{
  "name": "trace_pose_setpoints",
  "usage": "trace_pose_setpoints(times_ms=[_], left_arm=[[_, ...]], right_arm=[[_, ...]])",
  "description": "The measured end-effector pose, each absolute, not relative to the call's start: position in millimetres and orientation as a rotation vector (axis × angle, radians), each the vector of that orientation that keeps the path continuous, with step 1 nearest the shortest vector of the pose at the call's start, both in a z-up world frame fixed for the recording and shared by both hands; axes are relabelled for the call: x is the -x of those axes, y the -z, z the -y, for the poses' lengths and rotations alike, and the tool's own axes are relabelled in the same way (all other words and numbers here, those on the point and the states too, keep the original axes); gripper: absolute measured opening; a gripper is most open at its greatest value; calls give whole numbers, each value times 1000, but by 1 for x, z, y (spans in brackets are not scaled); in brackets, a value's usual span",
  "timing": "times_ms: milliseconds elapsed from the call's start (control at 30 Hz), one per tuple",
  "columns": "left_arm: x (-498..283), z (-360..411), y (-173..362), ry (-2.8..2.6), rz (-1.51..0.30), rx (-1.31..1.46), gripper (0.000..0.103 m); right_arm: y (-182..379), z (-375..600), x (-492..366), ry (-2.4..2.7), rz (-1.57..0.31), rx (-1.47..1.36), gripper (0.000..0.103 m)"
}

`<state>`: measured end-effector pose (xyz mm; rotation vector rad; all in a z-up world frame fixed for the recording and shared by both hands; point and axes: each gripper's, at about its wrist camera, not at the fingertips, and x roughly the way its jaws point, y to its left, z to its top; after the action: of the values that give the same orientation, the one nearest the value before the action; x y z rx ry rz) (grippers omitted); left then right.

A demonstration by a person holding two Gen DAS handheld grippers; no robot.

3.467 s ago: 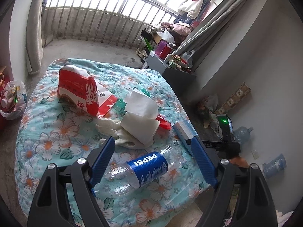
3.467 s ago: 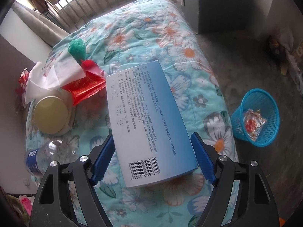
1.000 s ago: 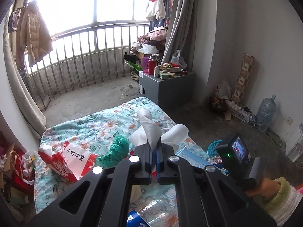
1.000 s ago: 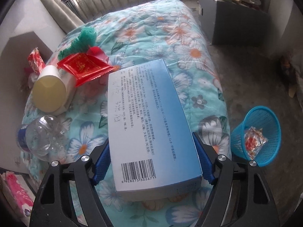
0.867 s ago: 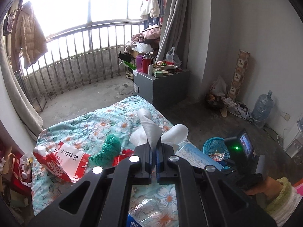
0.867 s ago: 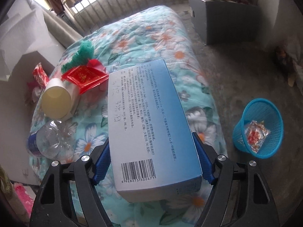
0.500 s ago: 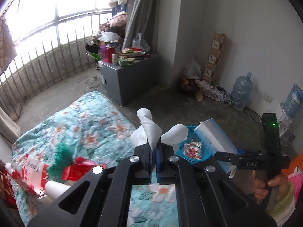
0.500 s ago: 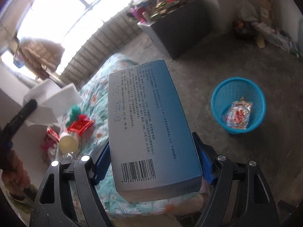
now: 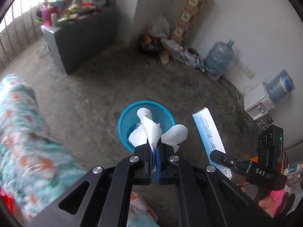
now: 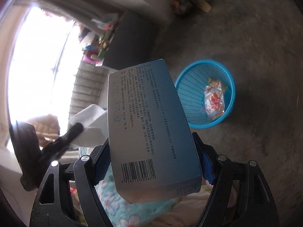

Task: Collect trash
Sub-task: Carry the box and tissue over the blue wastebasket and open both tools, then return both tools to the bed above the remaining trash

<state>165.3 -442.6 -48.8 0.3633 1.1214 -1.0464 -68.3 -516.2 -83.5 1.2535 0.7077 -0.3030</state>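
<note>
My left gripper (image 9: 153,152) is shut on a crumpled white tissue (image 9: 151,130), which hangs directly over the blue mesh bin (image 9: 126,117) on the concrete floor. My right gripper (image 10: 152,156) is shut on a long blue carton (image 10: 149,121) with a barcode on it, held in the air to the left of the same blue bin (image 10: 191,92). A red and clear snack wrapper (image 10: 214,100) lies inside the bin. In the left wrist view the carton (image 9: 208,132) shows to the right of the bin. The tissue (image 10: 90,123) shows at left in the right wrist view.
The floral quilt on the bed (image 9: 20,136) fills the left side. A grey cabinet (image 9: 79,36) with clutter on top stands by the railing. Water jugs (image 9: 219,56), boxes and cables line the far wall. A foot in a pink slipper (image 9: 142,206) is below the left gripper.
Both grippers swung away from the bed toward the floor and the blue bin. The tissue now hangs over the bin; the carton has rolled and come close beside it.
</note>
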Motion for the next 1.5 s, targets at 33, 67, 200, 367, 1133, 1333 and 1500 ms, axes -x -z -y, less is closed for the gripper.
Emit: trace_pose_setpoints(times_ms=[33,67,200,367,1133,1333,1500], left_arm=[[-166,460,63,1044,-1139,-382,3],[-167,475,76,1041,-1149,-405,3],[-178,517,118,1025,-1191,-420,4],[-202,539,168,981,-1226,-386,63],[-141,384,-68,1154,-821,-265,80],[-116,276,-117,1077,-697,-287,82],[-109,177,-139,946,-662,-201,84]], right_arm=[[94,522,64,305,-708,-1280,74],[108,529,57,306,-713,-1314,74],[152,557,38,364,-713,-1403,77],[205,580,22,460,-717,-1461,84],[53,465,36,445,-673,-963,87],[-10,393,13,347,-695,-722,95],[-47,335,6,330,-719,-572,95]])
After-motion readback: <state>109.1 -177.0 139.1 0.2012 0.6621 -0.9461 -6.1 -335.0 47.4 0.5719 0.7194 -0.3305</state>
